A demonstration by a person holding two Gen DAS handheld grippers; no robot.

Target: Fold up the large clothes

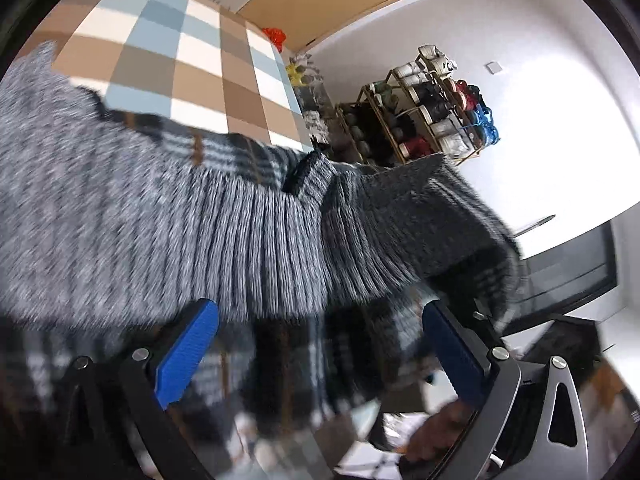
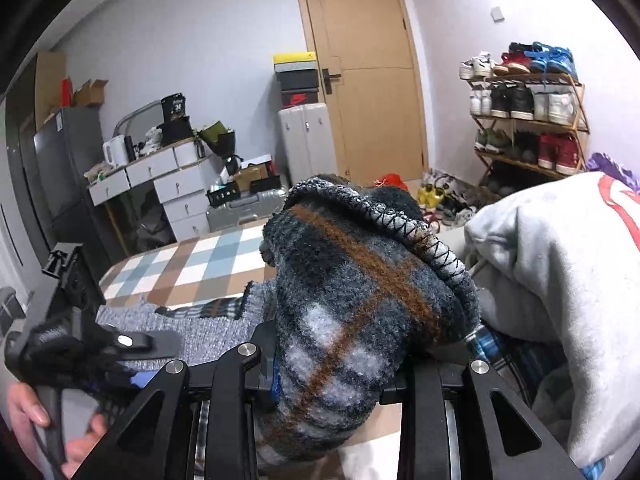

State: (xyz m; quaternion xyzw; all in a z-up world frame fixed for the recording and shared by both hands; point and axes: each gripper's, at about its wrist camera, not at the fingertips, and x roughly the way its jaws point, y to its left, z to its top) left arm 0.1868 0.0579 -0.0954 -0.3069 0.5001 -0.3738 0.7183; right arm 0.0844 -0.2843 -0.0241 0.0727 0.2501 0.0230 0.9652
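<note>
The sweater (image 1: 224, 232) is a thick, soft knit with a plaid lining, limp and fairly heavy, so it sags and drapes instead of keeping a shape. It hangs lifted above the checked bed (image 1: 168, 52). The right hand-held gripper (image 2: 332, 376) is clamped on a bunched fold of it near the stitched hem. The left hand-held gripper (image 1: 320, 344) stands wide open, its blue pads either side of the hanging knit without pressing it. The ribbed edge looks the firmest place to hold.
</note>
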